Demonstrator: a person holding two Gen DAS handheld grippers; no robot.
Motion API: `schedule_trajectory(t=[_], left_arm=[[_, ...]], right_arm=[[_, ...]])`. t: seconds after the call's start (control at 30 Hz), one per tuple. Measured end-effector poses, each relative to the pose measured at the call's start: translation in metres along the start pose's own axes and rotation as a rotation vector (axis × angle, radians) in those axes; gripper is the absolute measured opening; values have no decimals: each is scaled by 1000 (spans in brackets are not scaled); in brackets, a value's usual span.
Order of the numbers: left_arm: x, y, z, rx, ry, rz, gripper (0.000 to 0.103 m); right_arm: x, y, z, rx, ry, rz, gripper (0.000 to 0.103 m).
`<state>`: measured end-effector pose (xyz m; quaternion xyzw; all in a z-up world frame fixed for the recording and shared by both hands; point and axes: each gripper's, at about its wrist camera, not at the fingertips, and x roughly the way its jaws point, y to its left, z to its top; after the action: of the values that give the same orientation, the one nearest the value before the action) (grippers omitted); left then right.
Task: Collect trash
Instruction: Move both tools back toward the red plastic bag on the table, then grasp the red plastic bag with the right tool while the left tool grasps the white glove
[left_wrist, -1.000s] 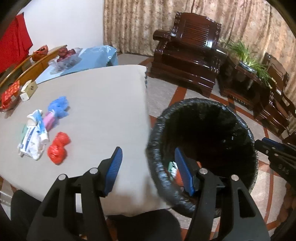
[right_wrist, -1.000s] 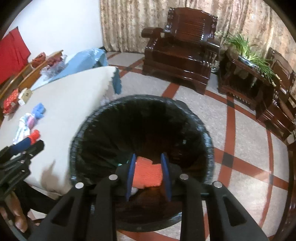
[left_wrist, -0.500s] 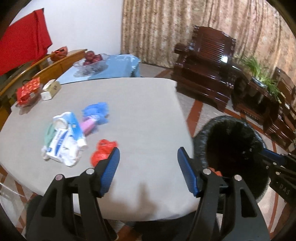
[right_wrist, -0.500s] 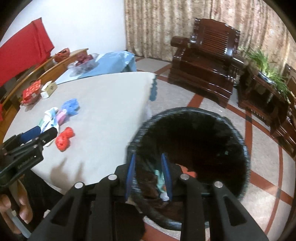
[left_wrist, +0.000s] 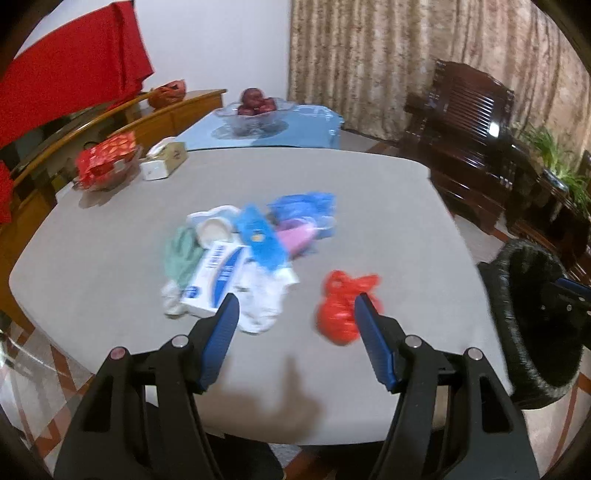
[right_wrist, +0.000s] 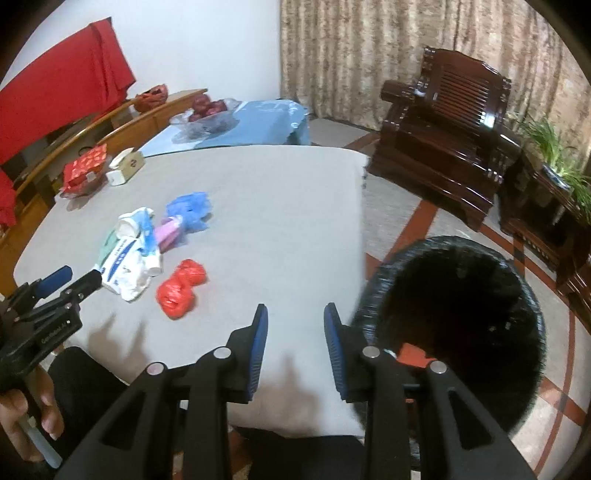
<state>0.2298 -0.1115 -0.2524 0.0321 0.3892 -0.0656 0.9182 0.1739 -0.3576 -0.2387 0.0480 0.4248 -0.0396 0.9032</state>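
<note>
Left claw (left_wrist: 293, 308) spread wide, empty; red bag (left_wrist: 341, 308) just ahead. Right claw (right_wrist: 295, 319) parted, empty.

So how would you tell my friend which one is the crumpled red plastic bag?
Find the big grey-covered table. Trash sits in a heap of white, blue and pink wrappers; the crumpled red plastic bag lies alone, just apart from that heap, toward the black-lined bin. It is the only red piece of trash on the cloth.
</note>
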Motion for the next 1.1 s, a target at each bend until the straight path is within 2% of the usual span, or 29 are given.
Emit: schedule_trajectory(t=[0.23, 0.57, 0.77, 0.93, 1.1], left_arm=[[9, 66, -1, -52, -16, 28, 64], [33, 122, -8, -60, -14, 73, 64], [51, 143, -11, -46, -5, 65, 63], [69, 153, -14, -38, 23, 49, 57], [85, 155, -17, -27, 44, 19, 57]], right_arm=[[21, 55, 4, -40, 9, 38, 32], [58, 113, 5, -74, 31, 67, 35], [81, 134, 8, -78, 40, 54, 36], [103, 144, 6, -71, 59, 37, 37], [128, 154, -1, -88, 87, 18, 39]])
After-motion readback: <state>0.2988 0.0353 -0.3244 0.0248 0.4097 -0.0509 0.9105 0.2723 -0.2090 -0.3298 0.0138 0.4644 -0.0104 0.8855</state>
